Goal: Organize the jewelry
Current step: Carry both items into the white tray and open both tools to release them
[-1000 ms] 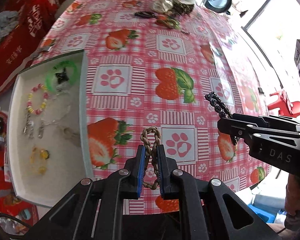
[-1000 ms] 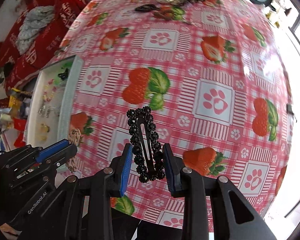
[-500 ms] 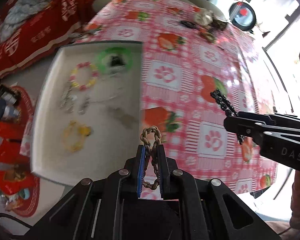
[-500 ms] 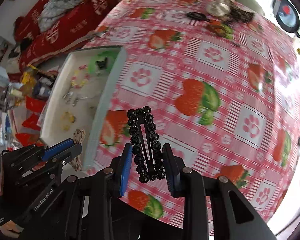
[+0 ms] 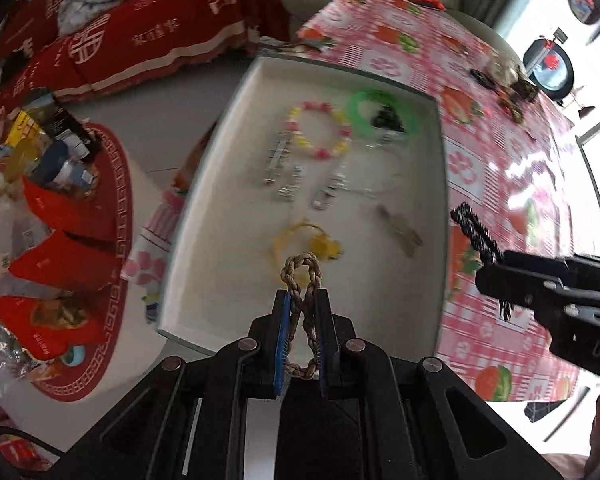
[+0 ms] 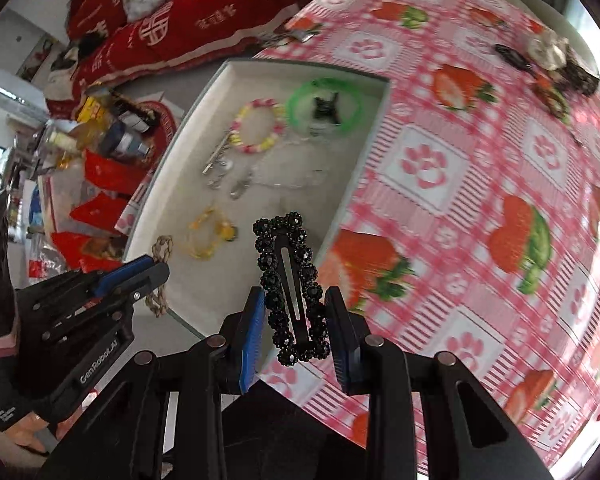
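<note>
My left gripper (image 5: 302, 300) is shut on a tan braided cord bracelet (image 5: 303, 276) and holds it above the near part of the white tray (image 5: 442, 216). My right gripper (image 6: 296, 300) is shut on a black beaded hair clip (image 6: 290, 280), above the tray's (image 6: 204, 100) near right edge. The tray holds a green ring (image 5: 380, 114), a pink and yellow bead bracelet (image 5: 320, 134), silver clips (image 5: 292, 176) and a yellow piece (image 5: 304, 240). Each gripper shows in the other's view, the right one (image 5: 496, 280) and the left one (image 6: 156, 270).
The table has a pink strawberry and paw-print cloth (image 6: 460, 184). More jewelry lies at its far end (image 6: 548, 68). Left of the table a low stand holds bottles and red packets (image 5: 56, 184). A red-covered sofa (image 5: 140, 24) stands behind.
Both grippers have moved left from above the tablecloth to above the tray, each still holding its piece. The tray now fills the middle of the left wrist view.
</note>
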`<state>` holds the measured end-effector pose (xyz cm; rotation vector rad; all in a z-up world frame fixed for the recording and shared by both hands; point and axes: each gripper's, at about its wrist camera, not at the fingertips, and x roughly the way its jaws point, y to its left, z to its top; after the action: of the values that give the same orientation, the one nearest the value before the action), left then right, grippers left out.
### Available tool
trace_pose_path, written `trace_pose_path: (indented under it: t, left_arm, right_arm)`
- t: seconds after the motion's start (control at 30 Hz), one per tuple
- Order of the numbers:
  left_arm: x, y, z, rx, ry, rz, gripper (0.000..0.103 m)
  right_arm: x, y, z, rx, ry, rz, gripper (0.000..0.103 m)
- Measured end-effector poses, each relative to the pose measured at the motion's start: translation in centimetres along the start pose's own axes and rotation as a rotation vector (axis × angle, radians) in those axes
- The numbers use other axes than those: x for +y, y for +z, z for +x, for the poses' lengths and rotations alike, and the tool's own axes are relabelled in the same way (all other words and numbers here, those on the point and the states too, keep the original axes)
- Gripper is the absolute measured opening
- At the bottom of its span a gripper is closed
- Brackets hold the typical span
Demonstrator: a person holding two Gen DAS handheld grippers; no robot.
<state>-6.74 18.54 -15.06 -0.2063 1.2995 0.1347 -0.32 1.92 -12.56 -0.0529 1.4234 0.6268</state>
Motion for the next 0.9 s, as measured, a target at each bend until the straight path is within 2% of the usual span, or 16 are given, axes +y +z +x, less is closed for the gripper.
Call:
trace_pose_path:
  t: [0.27, 0.9]
  left_arm:
    - [2.1, 0.7, 2.0, 0.01, 0.02, -0.029, 0.019]
    - [2.5, 1.1, 5.5, 0.051, 0.04, 0.0, 0.019]
  right_arm:
    - [2.1, 1.2, 2.8, 0.046, 0.013, 0.002, 0.033]
    - [2.9, 2.8, 7.3, 0.102, -0.028, -0.012, 0.033]
